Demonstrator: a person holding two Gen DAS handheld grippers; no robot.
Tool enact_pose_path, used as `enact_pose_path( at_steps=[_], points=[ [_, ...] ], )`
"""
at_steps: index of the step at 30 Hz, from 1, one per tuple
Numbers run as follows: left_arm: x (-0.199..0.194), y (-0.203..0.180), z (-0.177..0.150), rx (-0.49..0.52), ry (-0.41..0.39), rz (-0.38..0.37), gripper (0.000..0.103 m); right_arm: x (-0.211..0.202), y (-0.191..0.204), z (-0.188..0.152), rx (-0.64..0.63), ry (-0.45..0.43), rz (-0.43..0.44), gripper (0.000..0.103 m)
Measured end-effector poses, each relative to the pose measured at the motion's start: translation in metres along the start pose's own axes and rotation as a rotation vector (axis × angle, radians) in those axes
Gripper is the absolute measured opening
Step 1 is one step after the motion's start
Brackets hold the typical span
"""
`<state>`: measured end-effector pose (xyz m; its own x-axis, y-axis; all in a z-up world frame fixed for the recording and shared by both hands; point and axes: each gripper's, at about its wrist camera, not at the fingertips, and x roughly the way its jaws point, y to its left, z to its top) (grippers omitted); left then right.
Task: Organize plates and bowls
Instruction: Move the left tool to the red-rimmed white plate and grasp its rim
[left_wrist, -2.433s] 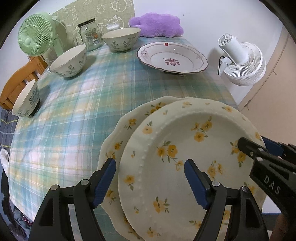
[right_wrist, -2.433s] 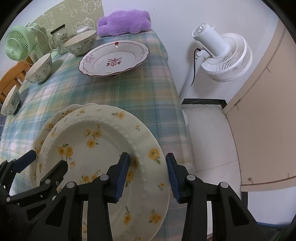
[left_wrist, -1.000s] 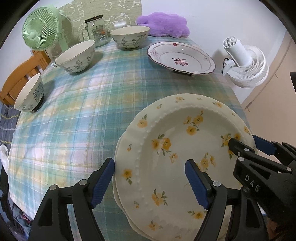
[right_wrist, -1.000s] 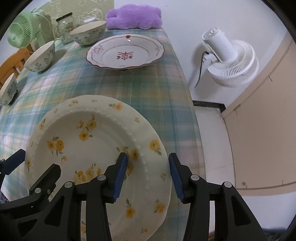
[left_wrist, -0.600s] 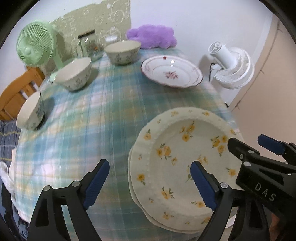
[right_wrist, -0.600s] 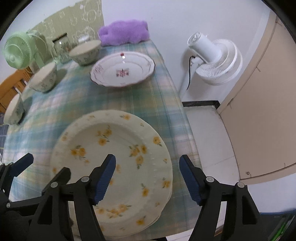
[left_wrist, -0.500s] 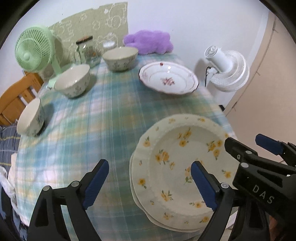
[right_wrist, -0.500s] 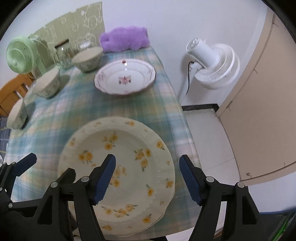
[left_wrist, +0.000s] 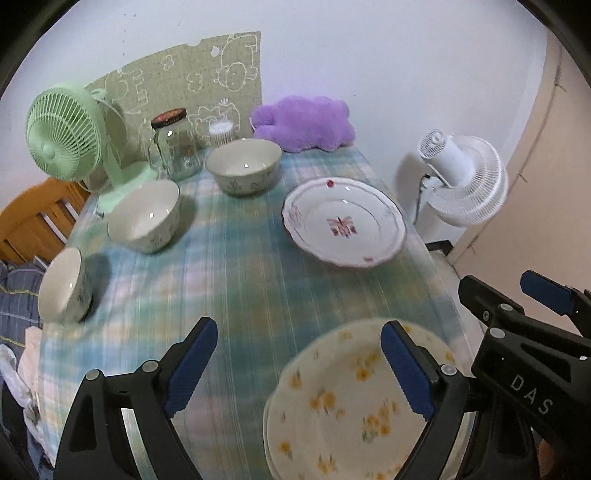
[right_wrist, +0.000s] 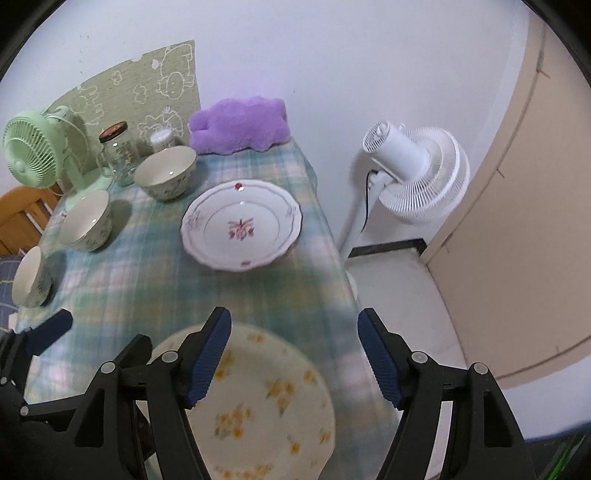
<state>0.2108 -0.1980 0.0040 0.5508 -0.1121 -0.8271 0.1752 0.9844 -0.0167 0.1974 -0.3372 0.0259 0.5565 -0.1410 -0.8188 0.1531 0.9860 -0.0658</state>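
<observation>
- Cream plate (right_wrist: 258, 402) with yellow flowers, under blue finger pads (right_wrist: 208, 350).
- White plate (right_wrist: 242, 225) with pink flowers, ahead of fingers.
- Green-blue plaid tablecloth (left_wrist: 229, 280).
- Purple plush (left_wrist: 303, 123).

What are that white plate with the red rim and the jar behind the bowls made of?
The red-rimmed plate looks like glazed ceramic or porcelain: glossy white, with small light glints. The jar appears to be clear glass, since you see through it, with a dark lid, possibly metal.

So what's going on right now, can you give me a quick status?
Left gripper open, right gripper open, both empty. Yellow-flowered plates stacked at near table edge. Red-patterned plate and three bowls unstacked. Nothing in the way.
</observation>
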Motion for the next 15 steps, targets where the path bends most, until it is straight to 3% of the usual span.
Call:
enact_pose_path(
  at_steps=[15],
  points=[
    [0.077,-0.007,0.069,-0.084,0.002,0.066,0.086,0.080,-0.013,0.074,0.016,-0.002,0.093,0.074]
  ],
)
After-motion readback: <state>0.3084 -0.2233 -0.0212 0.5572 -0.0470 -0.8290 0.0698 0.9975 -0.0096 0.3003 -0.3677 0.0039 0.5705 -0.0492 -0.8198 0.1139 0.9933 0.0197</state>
